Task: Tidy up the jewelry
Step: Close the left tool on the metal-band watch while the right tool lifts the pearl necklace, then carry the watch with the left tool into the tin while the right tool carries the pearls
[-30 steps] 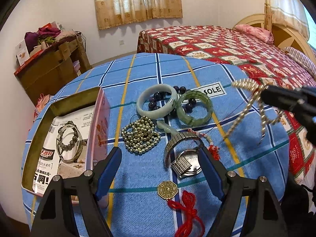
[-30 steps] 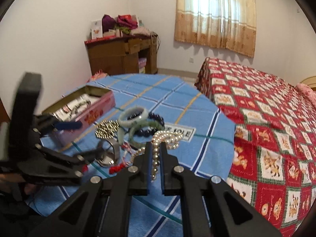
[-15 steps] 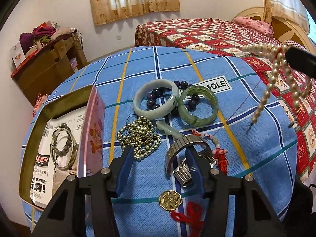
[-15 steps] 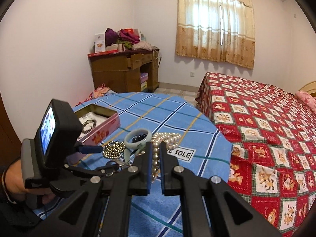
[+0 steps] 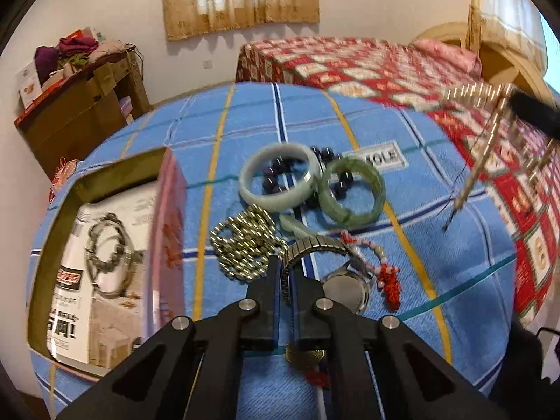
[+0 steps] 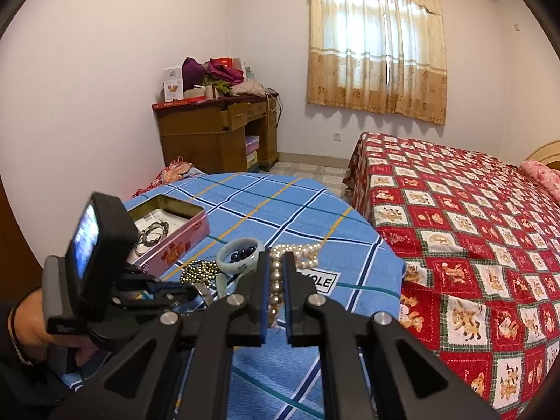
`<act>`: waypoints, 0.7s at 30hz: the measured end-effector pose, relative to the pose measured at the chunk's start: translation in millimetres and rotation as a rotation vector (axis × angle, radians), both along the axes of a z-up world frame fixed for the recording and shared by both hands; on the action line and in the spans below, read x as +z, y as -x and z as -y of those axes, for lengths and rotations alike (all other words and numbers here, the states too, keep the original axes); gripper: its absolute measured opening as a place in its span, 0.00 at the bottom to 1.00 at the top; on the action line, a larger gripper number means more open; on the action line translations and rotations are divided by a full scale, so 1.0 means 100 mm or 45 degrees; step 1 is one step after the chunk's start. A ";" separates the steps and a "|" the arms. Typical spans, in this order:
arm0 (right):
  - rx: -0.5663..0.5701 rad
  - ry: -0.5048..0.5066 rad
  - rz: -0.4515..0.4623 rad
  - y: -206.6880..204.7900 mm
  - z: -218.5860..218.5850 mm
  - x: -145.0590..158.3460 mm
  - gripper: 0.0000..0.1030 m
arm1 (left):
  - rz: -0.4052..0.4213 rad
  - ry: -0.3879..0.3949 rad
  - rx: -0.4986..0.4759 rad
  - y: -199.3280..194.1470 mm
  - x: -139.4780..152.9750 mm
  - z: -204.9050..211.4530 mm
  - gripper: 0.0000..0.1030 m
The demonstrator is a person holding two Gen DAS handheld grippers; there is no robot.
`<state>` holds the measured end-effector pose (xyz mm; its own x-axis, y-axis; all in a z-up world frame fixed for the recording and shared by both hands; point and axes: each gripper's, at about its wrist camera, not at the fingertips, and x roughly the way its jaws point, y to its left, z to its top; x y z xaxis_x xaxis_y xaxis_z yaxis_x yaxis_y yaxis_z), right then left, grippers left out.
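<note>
The watch (image 5: 344, 285) lies on the blue checked tablecloth (image 5: 455, 266), its metal band (image 5: 315, 246) clenched between the closed jaws of the left gripper (image 5: 287, 273). The right gripper (image 6: 276, 280) is clamped on a pearl necklace (image 6: 297, 255), held up clear of the cloth. Beside the watch lie a gold bead chain (image 5: 245, 241), two jade bangles (image 5: 351, 190) and, left, an open tin (image 5: 105, 245) holding a bead bracelet (image 5: 108, 252).

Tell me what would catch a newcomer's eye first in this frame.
Probably the heap of jewelry in the middle of the blue checked cloth, where the left claw has shut on the metal watch band. Next, the pearl necklace dangling from the shut right claw, and the open pink tin at the cloth's left edge, already holding a bead bracelet.
</note>
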<state>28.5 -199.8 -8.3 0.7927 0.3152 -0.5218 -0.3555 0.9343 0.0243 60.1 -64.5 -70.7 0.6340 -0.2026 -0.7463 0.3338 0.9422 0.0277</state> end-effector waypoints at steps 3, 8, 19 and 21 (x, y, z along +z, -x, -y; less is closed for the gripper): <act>0.008 -0.001 -0.010 0.00 -0.02 -0.03 0.08 | 0.049 0.027 0.032 0.03 0.17 -0.09 0.03; 0.044 0.003 -0.012 0.01 -0.13 -0.04 0.08 | 0.121 0.070 0.070 0.08 0.43 -0.24 0.03; 0.137 0.007 0.013 -0.07 -0.41 0.05 0.08 | 0.235 0.151 0.137 0.13 0.89 -0.55 0.03; 0.157 0.009 0.017 -0.10 -0.47 0.07 0.08 | 0.249 0.151 0.150 0.12 0.94 -0.60 0.03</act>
<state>38.5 -152.6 -1.3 0.7547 0.4071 -0.5144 -0.4683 0.8835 0.0123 47.9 -4.3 22.8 0.7883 -0.1977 -0.5827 0.2207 0.9748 -0.0321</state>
